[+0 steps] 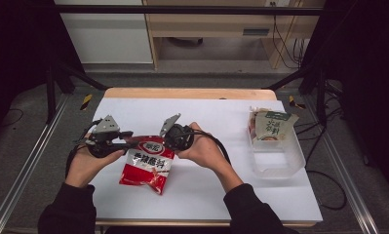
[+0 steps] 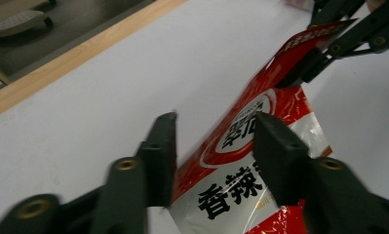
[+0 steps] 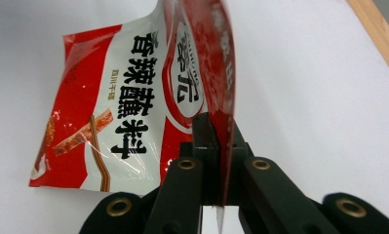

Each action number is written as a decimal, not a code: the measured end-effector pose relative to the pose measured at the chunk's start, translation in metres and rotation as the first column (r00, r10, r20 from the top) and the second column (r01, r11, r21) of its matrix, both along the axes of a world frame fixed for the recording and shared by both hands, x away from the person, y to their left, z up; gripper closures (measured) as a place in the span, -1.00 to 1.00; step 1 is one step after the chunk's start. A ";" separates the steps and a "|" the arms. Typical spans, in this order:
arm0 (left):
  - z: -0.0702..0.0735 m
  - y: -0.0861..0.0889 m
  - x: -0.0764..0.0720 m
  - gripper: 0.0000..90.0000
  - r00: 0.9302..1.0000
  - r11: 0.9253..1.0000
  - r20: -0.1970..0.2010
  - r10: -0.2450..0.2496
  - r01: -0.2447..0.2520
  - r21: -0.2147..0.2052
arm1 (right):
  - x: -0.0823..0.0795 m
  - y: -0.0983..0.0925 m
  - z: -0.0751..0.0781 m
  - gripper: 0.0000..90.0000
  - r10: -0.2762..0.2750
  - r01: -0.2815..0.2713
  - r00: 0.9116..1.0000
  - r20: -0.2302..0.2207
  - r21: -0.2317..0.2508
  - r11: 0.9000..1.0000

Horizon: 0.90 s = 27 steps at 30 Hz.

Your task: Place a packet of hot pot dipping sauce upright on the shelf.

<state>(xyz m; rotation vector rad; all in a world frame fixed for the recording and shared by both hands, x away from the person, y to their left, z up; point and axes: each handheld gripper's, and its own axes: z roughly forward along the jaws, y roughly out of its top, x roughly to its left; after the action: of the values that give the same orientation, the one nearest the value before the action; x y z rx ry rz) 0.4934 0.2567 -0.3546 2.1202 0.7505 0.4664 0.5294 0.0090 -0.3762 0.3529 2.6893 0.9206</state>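
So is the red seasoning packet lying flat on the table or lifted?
Partly lifted: the right tongs pinch the red packet's top edge, raising it; its bottom rests on the white table.

Near the middle of the table (image 1: pixel 206 195): a seasoning packet (image 1: pixel 148 170), its far edge lifted between the left gripper (image 1: pixel 126 142) and the right gripper (image 1: pixel 159 140). Well to the right, a tray (image 1: pixel 280 168) with a second packet (image 1: pixel 274 126) propped at its far end, apparently atop others.

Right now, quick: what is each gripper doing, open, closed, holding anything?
Left gripper: open, fingers either side of the red seasoning packet, not pressing it.
Right gripper: closed on the packet's top edge.
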 end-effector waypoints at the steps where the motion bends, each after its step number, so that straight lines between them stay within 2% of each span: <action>1: 0.000 0.001 0.000 0.00 1.000 1.000 0.001 0.002 -0.002 -0.006 | 0.000 -0.002 0.002 0.99 -0.001 0.001 1.000 -0.003 0.003 1.000; 4: 0.000 0.005 0.001 -0.26 1.000 1.000 0.009 0.023 -0.023 -0.011 | 0.001 -0.007 0.008 1.00 -0.016 0.016 1.000 0.001 0.004 1.000; 7: -0.001 0.007 0.001 -0.38 1.000 0.999 0.008 0.029 -0.029 -0.015 | 0.003 -0.013 0.015 1.00 -0.030 0.030 1.000 0.006 0.015 0.999; 14: -0.004 0.012 0.003 -0.44 0.999 0.999 -0.001 0.046 -0.046 -0.001 | 0.004 -0.026 0.035 1.00 -0.046 0.046 0.999 0.015 0.028 0.999; 21: -0.006 0.017 0.003 -0.47 0.998 0.998 -0.001 0.060 -0.060 0.002 | 0.004 -0.039 0.060 1.00 -0.053 0.052 0.997 0.054 0.022 0.998; 24: -0.008 0.018 0.004 -0.49 0.998 0.998 -0.007 0.064 -0.064 0.005 | 0.004 -0.045 0.066 1.00 -0.059 0.057 0.996 0.062 0.034 0.998; 27: -0.010 0.019 0.005 -0.51 0.997 0.997 -0.010 0.072 -0.071 0.013 | 0.004 -0.051 0.071 1.00 -0.072 0.071 0.995 0.069 0.016 0.997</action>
<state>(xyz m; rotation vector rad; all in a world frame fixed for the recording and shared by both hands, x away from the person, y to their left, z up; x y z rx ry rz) 0.4982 0.2762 -0.3643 2.1143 0.8337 0.4998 0.5336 -0.0417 -0.3055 0.4098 2.5909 0.9134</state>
